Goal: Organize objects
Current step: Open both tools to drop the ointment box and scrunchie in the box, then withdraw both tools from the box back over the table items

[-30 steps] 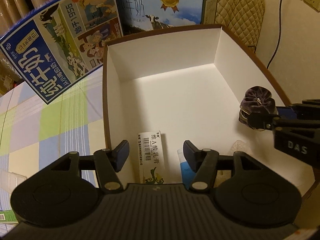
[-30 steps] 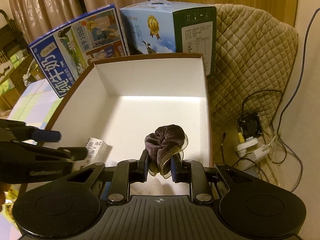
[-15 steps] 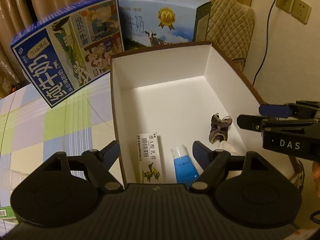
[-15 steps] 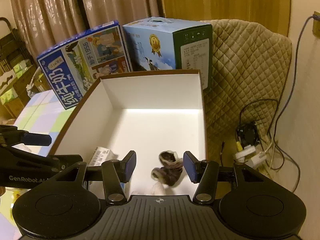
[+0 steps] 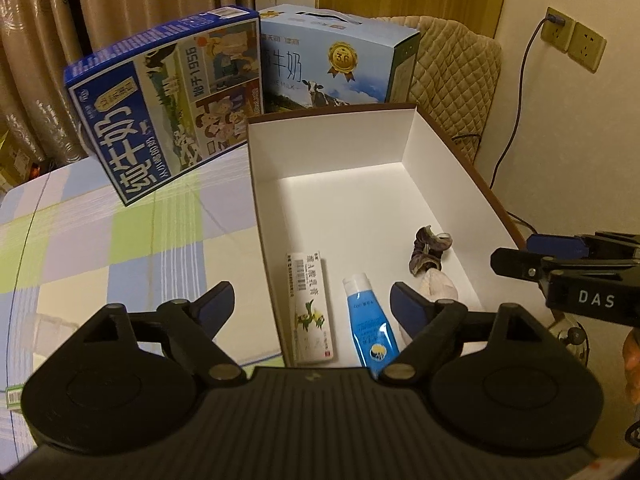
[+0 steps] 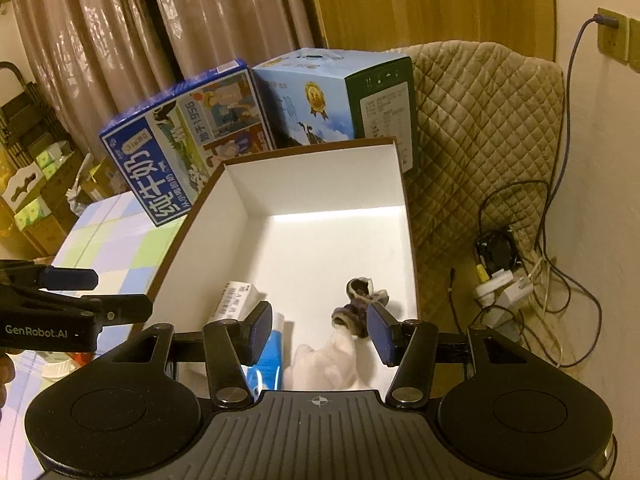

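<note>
White cardboard fills the left wrist view — the storage box [image 5: 332, 136] holds a carton [image 5: 310, 304], a blue tube [image 5: 370, 326], a dark scrunchie [image 5: 430, 250] and a pale cloth [image 5: 438, 284]. Left gripper [image 5: 310, 300] gapes wide, empty, over the near wall. Over to the right wrist view — right gripper [image 6: 320, 330] spread wide, nothing held, scrunchie [image 6: 360, 300] lying on the floor below. Four items in; whether more remain can't be told.

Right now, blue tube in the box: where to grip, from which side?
Grip the blue tube across its flat mid-body, coming straight down from above. It lies flat on the white box floor, cap end pointing away, beside the ointment carton; jaws span its width.
</note>
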{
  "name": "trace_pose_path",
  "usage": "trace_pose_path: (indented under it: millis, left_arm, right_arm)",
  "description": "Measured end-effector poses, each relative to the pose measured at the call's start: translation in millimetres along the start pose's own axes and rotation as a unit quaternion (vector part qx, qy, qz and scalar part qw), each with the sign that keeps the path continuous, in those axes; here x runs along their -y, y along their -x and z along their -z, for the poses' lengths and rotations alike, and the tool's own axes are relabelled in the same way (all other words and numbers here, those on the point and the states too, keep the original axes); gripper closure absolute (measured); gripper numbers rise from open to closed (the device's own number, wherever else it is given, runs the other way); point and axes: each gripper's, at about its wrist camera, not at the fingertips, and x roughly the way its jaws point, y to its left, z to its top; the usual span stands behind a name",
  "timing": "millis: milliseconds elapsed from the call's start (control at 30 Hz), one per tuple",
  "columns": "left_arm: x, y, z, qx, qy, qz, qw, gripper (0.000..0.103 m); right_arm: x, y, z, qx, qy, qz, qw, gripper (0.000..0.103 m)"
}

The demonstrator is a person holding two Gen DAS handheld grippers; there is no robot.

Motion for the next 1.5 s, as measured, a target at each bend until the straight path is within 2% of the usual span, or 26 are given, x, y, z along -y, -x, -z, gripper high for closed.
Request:
trace_pose_path:
  millis: [567,1000,1500]
  left_arm:
    - [-30,54,62,-0.003,0.010,0.013,0.9999,0.019]
    - [-96,90,125,-0.029,0.023,0.004,0.9993,0.018]
    - [-186,113,185,-0.063,0.060,-0.028,0.9959,0.018]
  right_arm:
    - [-38,40,45,-0.003,-0.032,-0.005,0.999,0.053]
    - [-113,40,92,-0.038,-0.038,-0.024,0.998,0.053]
    - [-203,7,130,-0.092,-0.018,-0.067,0.993,0.053]
